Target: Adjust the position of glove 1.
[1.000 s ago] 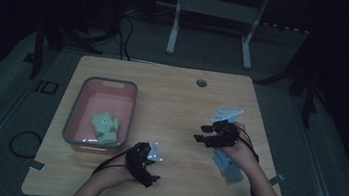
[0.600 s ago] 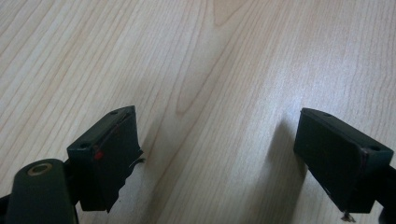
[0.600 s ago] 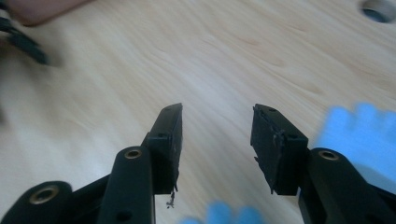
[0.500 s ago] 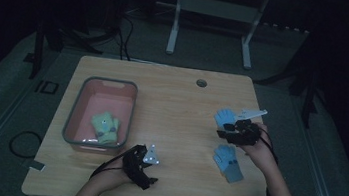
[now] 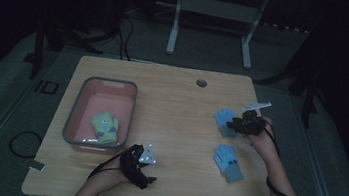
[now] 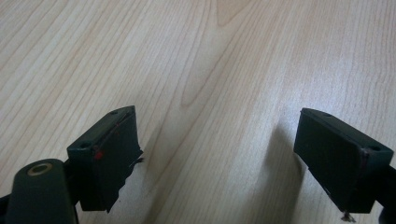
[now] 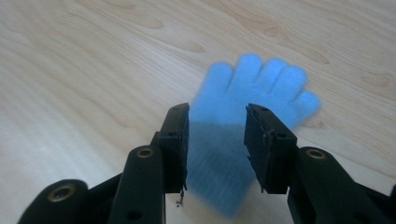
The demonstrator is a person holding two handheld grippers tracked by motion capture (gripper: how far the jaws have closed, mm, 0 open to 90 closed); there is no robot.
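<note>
**Glove sorting: one pair binned, blue pair still on the table**

Done so far, judged from the layout: a yellow-green knitted glove pair [image 5: 105, 127] lies inside the pink plastic bin with the grey rim [image 5: 74, 111], at about 9 o'clock on the light wooden table [image 5: 176, 108]; it sits toward the near end of the bin.

In hand: right gripper [image 7: 217, 140] is over the first fuzzy light-blue glove [image 7: 252, 98], at about 3 o'clock on the table; its jaws have just been closing and now straddle the cuff end; the glove lies flat on the wood, fingers pointing away from the gripper; a gap shows on each side of the cloth, so the pads are not yet pressing; no grip yet. In the high view the same gripper [image 5: 235, 124] sits on the right edge of this glove [image 5: 223, 120].

Left: second fuzzy light-blue glove [image 5: 228, 162] lies flat at about 4 o'clock, near the first but apart from it, untouched.

Left gripper [image 6: 217, 154] rests at about 6 o'clock near the table's front edge; jaws wide apart over bare wood, nothing between them.

Estimate: roughly halfway; both blue gloves still to be lifted and carried to the bin.
</note>
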